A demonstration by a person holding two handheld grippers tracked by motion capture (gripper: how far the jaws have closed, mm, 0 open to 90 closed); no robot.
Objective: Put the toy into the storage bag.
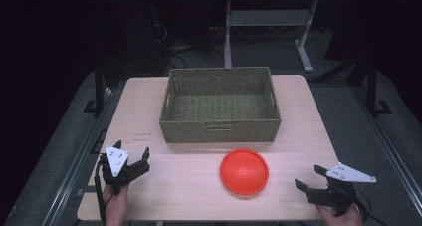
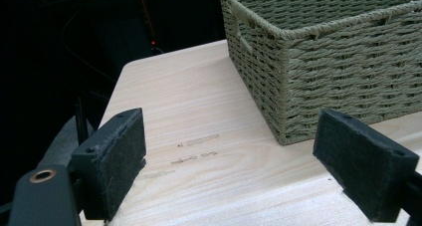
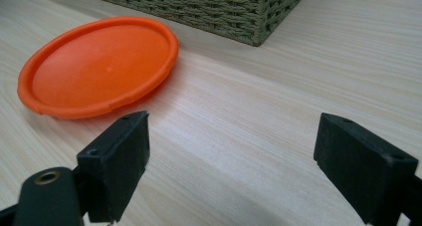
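An orange round disc [image 1: 244,171] lies flat on the light wooden table [image 1: 308,116], just in front of an olive woven basket [image 1: 219,105] that looks empty. My left gripper [image 1: 132,153] rests near the table's front left corner, jaws wide apart with nothing between them. At the front right, my right gripper [image 1: 309,177] is open too and points toward the disc. In the right gripper view the disc [image 3: 98,65] sits left of and beyond the jaws, apart from them. The left gripper view has the basket's corner [image 2: 318,61] ahead on the right.
The basket [image 3: 209,7] takes up the far middle of the table. Bare wood lies between the grippers and beside the basket. Beyond the table's far edge stand a white desk frame [image 1: 268,22] and dark floor with cables.
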